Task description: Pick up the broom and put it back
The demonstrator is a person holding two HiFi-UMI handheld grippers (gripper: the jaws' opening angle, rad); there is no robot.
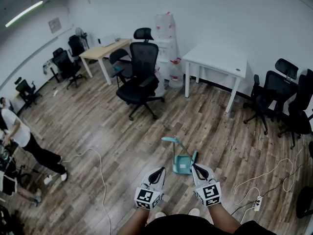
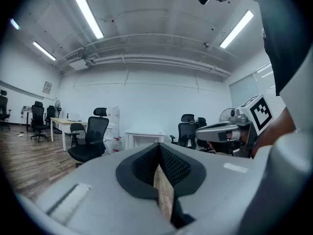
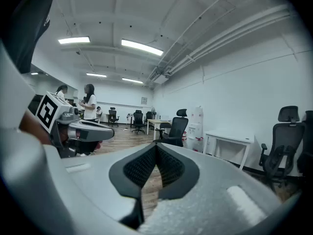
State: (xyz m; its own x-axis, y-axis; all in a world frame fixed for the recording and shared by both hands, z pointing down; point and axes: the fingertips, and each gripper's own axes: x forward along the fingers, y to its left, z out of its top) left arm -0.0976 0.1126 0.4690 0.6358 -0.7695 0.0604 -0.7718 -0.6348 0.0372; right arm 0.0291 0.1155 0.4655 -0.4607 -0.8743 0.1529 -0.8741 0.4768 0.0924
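Teal broom (image 1: pixel 182 156) stands on the floor (image 1: pixel 98 126), ungrasped. Closed and empty are the left hand-held gripper (image 1: pixel 158 171) and right hand-held gripper (image 1: pixel 196 167). Approach likely needs one opened.

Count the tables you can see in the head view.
2. A wood-topped table stands at the back left. A white table stands by the far wall, right of centre. More may be hidden outside the view.
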